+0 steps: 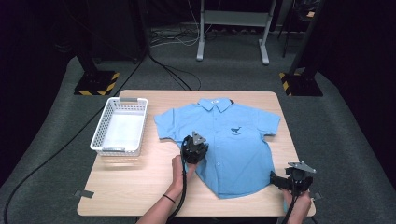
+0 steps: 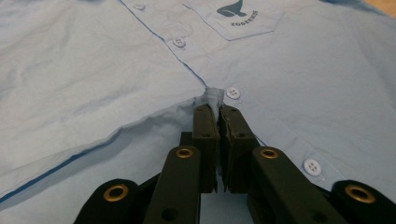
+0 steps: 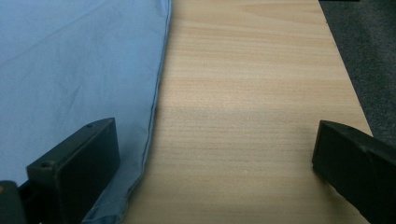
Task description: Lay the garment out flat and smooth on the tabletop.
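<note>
A light blue shirt with short sleeves lies flat on the wooden worktop. Its collar points to the far side and its front faces up. It has a small dark picture on the chest pocket and a row of white buttons down the middle.

The left gripper sits at the near left edge of the shirt, about halfway down its side. In the left gripper view its jaws are pressed tight together on a small pinch of the blue cloth, right by the button strip. The cloth on the left of the pinch is lifted a little and makes a soft fold with a shadow under it. One white button sits just beside the jaw tips, and another button lies nearer, off to the right.

The right gripper rests by the near right corner of the shirt, close to the worktop's front edge. In the right gripper view its jaws stand wide apart. One jaw lies on the shirt's hem, and the other is over bare wood. Nothing is squeezed between them.

A white plastic basket with holes in its sides stands on the left part of the worktop, apart from the shirt's sleeve. A black cable trails from the left gripper along the person's arm.
</note>
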`<state>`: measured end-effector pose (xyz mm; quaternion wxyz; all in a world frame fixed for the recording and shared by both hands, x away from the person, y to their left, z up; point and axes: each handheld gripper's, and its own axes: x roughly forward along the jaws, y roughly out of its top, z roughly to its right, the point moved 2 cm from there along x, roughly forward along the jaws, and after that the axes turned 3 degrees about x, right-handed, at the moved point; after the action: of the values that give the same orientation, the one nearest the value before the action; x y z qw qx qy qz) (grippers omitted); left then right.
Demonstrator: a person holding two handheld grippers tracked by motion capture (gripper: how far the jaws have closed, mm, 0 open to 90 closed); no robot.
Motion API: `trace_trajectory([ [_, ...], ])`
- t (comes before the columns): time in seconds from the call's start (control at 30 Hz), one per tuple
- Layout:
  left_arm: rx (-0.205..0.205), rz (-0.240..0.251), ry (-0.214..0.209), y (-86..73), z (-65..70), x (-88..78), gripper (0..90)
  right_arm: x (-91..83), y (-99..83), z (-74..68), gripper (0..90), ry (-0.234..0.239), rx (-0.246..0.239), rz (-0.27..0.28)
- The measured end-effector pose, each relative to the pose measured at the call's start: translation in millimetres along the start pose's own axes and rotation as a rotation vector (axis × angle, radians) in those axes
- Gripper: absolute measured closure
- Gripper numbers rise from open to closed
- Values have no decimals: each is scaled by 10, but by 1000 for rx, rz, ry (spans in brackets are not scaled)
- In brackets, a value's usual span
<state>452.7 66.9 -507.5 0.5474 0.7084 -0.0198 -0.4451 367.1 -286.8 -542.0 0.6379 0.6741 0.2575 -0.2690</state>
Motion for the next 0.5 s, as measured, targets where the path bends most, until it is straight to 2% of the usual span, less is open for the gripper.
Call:
trace_trajectory([
  [0.5,-16,54,5,-137,-29,-295,852,0,0,0,0,-1,1,0],
])
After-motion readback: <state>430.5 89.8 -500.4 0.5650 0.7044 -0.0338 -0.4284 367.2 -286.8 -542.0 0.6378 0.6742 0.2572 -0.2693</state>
